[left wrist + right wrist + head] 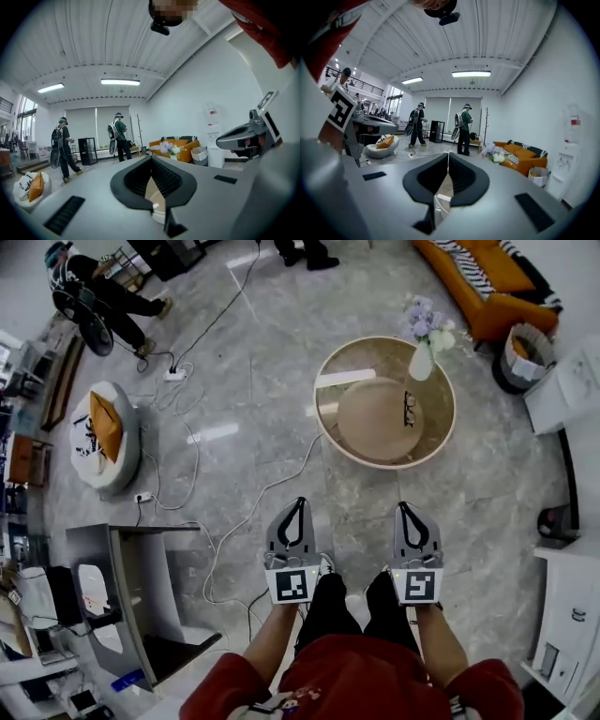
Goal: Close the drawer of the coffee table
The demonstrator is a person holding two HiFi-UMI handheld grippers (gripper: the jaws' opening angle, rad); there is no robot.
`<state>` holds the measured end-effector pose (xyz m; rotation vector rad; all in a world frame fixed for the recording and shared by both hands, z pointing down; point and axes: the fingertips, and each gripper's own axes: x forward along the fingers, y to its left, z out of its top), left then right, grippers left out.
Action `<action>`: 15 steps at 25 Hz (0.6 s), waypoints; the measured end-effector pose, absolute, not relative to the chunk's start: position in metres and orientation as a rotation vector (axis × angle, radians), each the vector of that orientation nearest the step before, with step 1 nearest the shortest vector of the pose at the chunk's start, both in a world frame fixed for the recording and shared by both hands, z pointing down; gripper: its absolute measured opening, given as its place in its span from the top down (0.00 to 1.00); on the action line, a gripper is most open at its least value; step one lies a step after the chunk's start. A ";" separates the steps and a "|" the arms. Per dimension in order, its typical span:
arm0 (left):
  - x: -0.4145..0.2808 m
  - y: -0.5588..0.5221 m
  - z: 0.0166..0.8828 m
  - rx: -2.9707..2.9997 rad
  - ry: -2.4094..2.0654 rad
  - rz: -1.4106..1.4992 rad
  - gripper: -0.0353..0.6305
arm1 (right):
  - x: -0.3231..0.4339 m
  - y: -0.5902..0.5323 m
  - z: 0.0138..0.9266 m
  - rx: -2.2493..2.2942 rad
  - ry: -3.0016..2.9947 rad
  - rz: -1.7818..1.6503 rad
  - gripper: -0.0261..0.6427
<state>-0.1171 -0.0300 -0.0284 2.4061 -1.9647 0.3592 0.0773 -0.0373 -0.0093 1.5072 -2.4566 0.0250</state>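
The round coffee table [330, 432] stands on the marble floor ahead of me, carrying a vase of flowers [424, 338] and a pair of glasses [410, 407]. No drawer shows on it from above. My left gripper [300, 502] and right gripper [403, 506] are held side by side, high above the floor and short of the table. Both have their jaws together with nothing between them. In the left gripper view the left gripper [151, 157] points level across the room toward the flowers [168, 148]. The right gripper [448, 153] does the same in its own view.
An orange sofa [487, 277] and a bin [523, 354] sit at the far right. A white beanbag [108, 432] lies to the left, and a grey desk [131, 596] is near left. Cables [234, 521] trail over the floor. A person [94, 292] stands far left, and white cabinets [572, 615] line the right.
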 end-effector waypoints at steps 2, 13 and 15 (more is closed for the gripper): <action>-0.120 -0.028 -0.072 2.424 -1.973 0.299 0.93 | 0.086 -0.037 -0.052 1.522 -2.479 -0.013 0.92; -0.130 -0.015 -0.175 2.474 -2.042 0.135 0.93 | 0.114 -0.033 -0.177 1.716 -2.576 -0.185 0.92; -0.136 -0.015 -0.181 2.474 -2.070 0.110 0.93 | 0.112 -0.035 -0.188 1.734 -2.592 -0.226 0.93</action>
